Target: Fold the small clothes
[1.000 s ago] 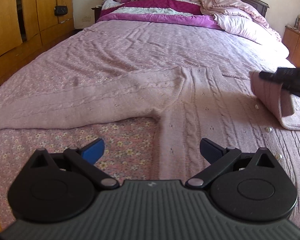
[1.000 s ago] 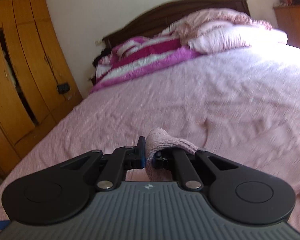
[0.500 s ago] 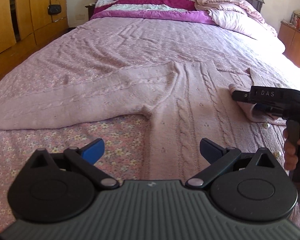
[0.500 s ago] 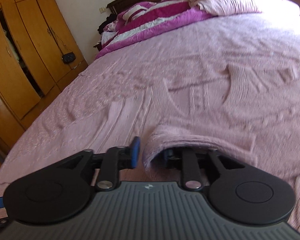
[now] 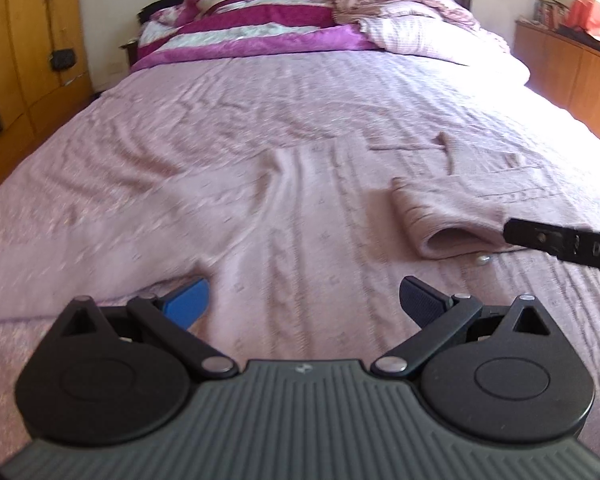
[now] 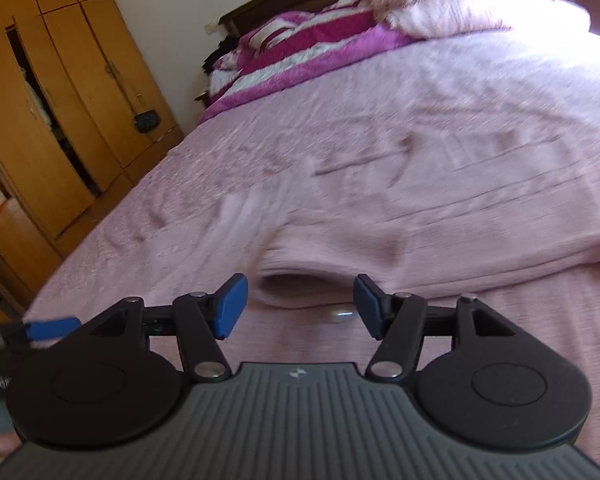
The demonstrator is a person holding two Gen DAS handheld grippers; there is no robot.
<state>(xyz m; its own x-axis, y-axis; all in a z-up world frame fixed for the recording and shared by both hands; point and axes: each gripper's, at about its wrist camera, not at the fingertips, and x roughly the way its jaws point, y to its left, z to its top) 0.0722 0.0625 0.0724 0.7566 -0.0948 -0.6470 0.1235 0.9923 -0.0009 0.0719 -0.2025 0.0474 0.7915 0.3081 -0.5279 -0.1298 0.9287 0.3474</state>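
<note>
- Nearest you, low in the left wrist view, your left gripper [image 5: 304, 300] stands with its jaws wide apart and nothing between them. It hovers over the lower body of the pink knitted cardigan [image 5: 300, 248], its blue pad [image 5: 188, 304] close to the edge where knit meets the flowered bedspread [image 5: 28, 344].
- Low in the right wrist view, your right gripper [image 6: 300, 306] was clamped on the sleeve cuff a second ago. Its jaws have just been opening, and now they stand well apart and empty, with the cuff [image 6: 300, 284] lying just ahead of the pads and free of them.
- That means the sleeve fold is laid: the folded sleeve [image 5: 448, 216] now rests across the cardigan's front, at centre right of the left wrist view. Your right gripper's finger [image 5: 560, 242] shows at the right edge, just beside the cuff.
- A pearl-like button [image 5: 483, 259] sits on the knit just below the open cuff.
- The cardigan lies flat, front up, cable ribs running away from you. Its other sleeve, stretching toward the left edge of the left wrist view, looks not yet folded; I judge that is your next piece of work.
- Further up, the bedspread is bare and rippled to the magenta-and-white striped blanket [image 5: 252, 36] heaped at the headboard.
- Both views are motion-blurred, so fine stitch detail is uncertain.
</note>
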